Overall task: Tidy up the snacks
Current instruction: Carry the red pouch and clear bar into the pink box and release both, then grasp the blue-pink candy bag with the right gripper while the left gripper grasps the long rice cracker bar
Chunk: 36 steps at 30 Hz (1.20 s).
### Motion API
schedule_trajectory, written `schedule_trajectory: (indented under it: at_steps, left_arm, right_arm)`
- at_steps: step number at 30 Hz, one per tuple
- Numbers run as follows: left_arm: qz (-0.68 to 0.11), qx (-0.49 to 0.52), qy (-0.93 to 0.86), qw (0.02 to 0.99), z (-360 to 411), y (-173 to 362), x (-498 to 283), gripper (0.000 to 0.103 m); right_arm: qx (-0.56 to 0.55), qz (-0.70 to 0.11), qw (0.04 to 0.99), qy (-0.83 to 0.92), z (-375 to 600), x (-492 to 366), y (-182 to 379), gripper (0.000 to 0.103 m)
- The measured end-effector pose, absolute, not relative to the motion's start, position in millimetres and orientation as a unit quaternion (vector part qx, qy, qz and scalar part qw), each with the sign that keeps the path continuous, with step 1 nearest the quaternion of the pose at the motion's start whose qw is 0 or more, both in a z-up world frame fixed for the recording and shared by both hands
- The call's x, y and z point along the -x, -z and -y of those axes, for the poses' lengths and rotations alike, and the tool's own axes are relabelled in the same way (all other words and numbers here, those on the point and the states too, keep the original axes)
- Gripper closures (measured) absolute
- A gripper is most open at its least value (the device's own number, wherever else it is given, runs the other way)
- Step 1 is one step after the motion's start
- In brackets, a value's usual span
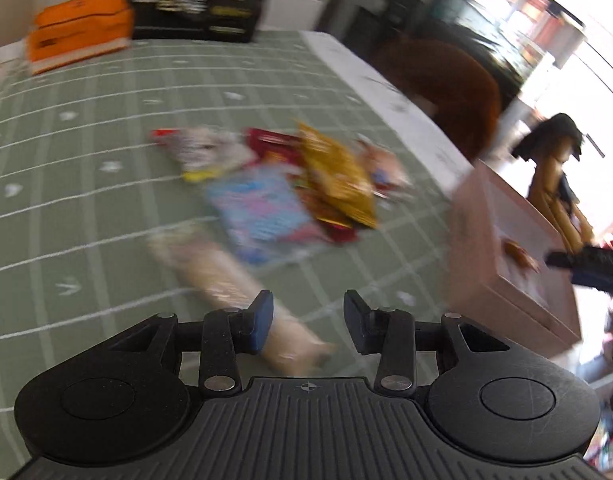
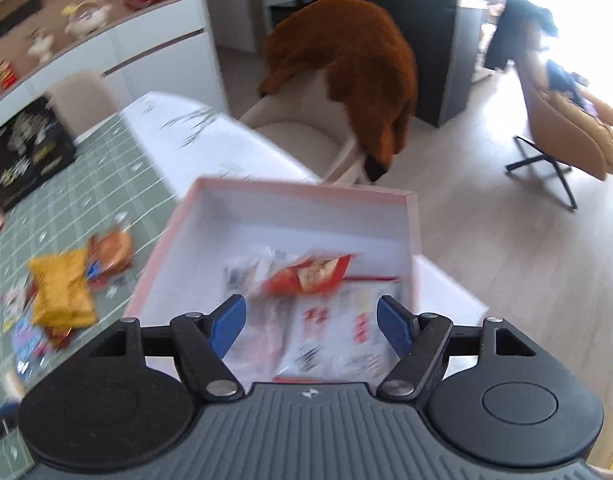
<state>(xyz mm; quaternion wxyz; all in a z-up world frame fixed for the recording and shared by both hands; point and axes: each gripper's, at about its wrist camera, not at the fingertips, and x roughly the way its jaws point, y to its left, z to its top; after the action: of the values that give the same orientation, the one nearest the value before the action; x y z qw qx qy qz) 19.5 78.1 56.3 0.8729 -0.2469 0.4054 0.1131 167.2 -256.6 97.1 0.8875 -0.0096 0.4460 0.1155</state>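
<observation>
A pile of snack packets lies on the green checked tablecloth (image 1: 86,200): a yellow bag (image 1: 338,180), a blue packet (image 1: 262,212), a white-and-red packet (image 1: 202,148) and a long pale clear-wrapped pack (image 1: 226,284). My left gripper (image 1: 308,320) is open and empty, just above the near end of the pale pack. A pink box (image 2: 412,220) stands open at the table's right edge, also seen in the left wrist view (image 1: 478,248). Inside lie a red packet (image 2: 310,276) and white packets (image 2: 330,332). My right gripper (image 2: 310,324) is open and empty over the box.
An orange box (image 1: 78,32) and a black printed box (image 1: 194,4) stand at the table's far end. A chair with a brown furry throw (image 2: 358,68) stands beyond the table's right side. The yellow bag (image 2: 62,292) lies left of the pink box.
</observation>
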Motion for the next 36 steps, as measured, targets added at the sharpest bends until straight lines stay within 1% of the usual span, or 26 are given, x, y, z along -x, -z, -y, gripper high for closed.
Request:
schedule_trajectory:
  at_steps: [4,7,11,15,21,23,24,26,27,29,36]
  left_arm:
    - [-0.401,0.271,-0.148,0.862,-104.6,-54.2,-6.3,0.059]
    - [-0.403,0.284,-0.140,0.859,-114.4,-53.9,0.8,0.059]
    - [-0.409,0.271,-0.128,0.862,-112.9,-58.2,14.3,0.060]
    - [-0.420,0.253,-0.129,0.862,-114.9,-61.5,34.2,0.060]
    - [-0.419,0.269,-0.142,0.855,-130.9,-55.9,60.1,0.060]
    - [-0.418,0.275,-0.147,0.853,-135.8,-54.2,66.3,0.060]
    - [-0.419,0.278,-0.149,0.852,-137.7,-53.3,68.4,0.060]
    - [-0.421,0.281,-0.149,0.850,-139.9,-51.6,69.9,0.060]
    - [-0.422,0.282,-0.149,0.849,-140.3,-50.8,69.6,0.060]
    - [-0.424,0.282,-0.144,0.849,-139.6,-50.2,66.8,0.060]
    - [-0.422,0.277,-0.109,0.856,-126.1,-50.9,43.2,0.060]
  right_arm:
    - [0.046,-0.443,0.880,-0.165,212.0,-145.3,-104.7,0.030]
    - [0.082,-0.439,0.868,-0.217,164.4,-126.4,-108.1,0.030]
    - [0.113,-0.443,0.847,-0.271,98.7,-109.7,-103.6,0.030]
    - [0.129,-0.459,0.814,-0.332,38.0,-98.9,-89.6,0.030]
    - [0.151,-0.473,0.798,-0.342,-37.1,-107.0,-59.9,0.030]
    - [0.187,-0.482,0.789,-0.333,-57.9,-109.5,-48.1,0.027]
    - [0.209,-0.478,0.787,-0.328,-65.0,-108.7,-43.7,0.024]
    - [0.219,-0.467,0.792,-0.327,-66.4,-105.6,-45.2,0.026]
    - [0.211,-0.471,0.792,-0.326,-63.6,-105.3,-46.4,0.033]
    - [0.195,-0.482,0.790,-0.326,-52.6,-103.5,-48.7,0.039]
    - [0.188,-0.499,0.795,-0.289,5.6,-88.4,-48.0,0.042]
